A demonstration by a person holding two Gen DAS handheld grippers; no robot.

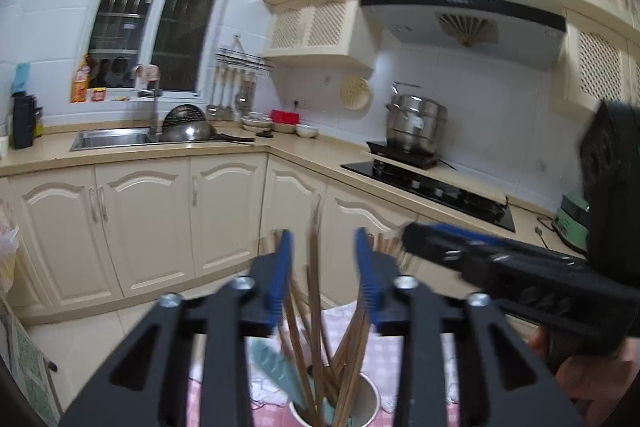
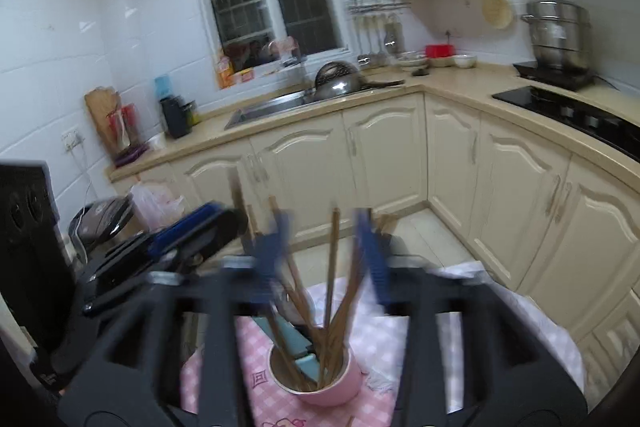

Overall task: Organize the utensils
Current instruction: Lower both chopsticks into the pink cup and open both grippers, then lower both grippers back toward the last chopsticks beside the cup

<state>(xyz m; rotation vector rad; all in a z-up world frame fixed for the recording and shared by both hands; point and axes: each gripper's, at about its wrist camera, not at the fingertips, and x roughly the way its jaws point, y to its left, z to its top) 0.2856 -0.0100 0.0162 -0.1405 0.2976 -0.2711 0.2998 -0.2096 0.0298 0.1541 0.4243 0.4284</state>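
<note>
A pink cup [image 2: 332,389] stands on a pink checked cloth [image 2: 256,383] and holds several wooden chopsticks [image 2: 331,267] and a pale blue-green utensil [image 2: 298,345]. The cup also shows in the left wrist view [image 1: 366,403] with the chopsticks [image 1: 314,279] fanned out. My left gripper [image 1: 323,247] is open above the cup, its blue fingers either side of the chopstick tops. My right gripper [image 2: 326,227] is open too, blurred, straddling the chopsticks. Each gripper shows in the other's view, the right one [image 1: 460,247] and the left one [image 2: 200,223].
Cream cabinets [image 1: 152,219] run under an L-shaped counter [image 1: 132,151] with a sink [image 1: 112,139], a wok [image 1: 188,127], a black hob [image 1: 432,187] and a steel steamer pot [image 1: 416,123]. A tiled floor [image 2: 424,239] lies beyond the cloth.
</note>
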